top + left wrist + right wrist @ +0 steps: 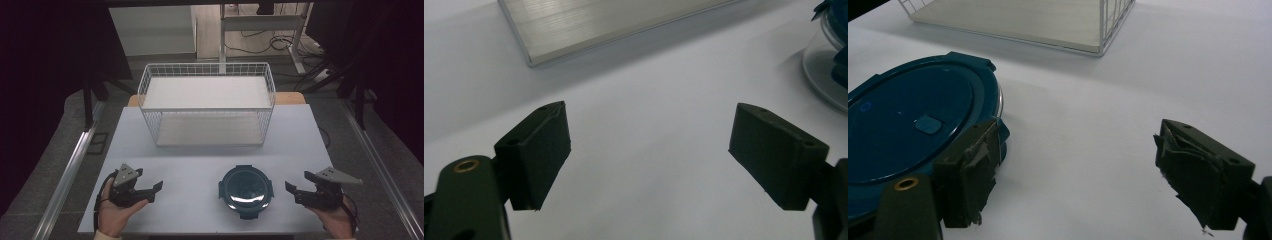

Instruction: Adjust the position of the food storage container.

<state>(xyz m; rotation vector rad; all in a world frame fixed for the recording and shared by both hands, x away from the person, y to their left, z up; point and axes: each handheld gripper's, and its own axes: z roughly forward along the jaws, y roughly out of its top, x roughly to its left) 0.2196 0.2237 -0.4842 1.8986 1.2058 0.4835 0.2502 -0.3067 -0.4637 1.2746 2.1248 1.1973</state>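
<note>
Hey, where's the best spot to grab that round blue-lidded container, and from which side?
Probably by the rim of the round container, at a latch tab. It lies flat with its lid up, and the tabs stick out past the edge. The right tool, open, sits level beside it and could come in from that side.

We see a round container point(245, 192) with a dark teal-blue lid, plain but for a small raised square at its centre; its rim looks silvery, though glare blurs it. Both the left gripper point(156, 191) and right gripper point(291, 192) are black, each topped by a grey plate. The wire basket point(207, 104) is white, the table point(190, 165) pale grey-blue.
</note>
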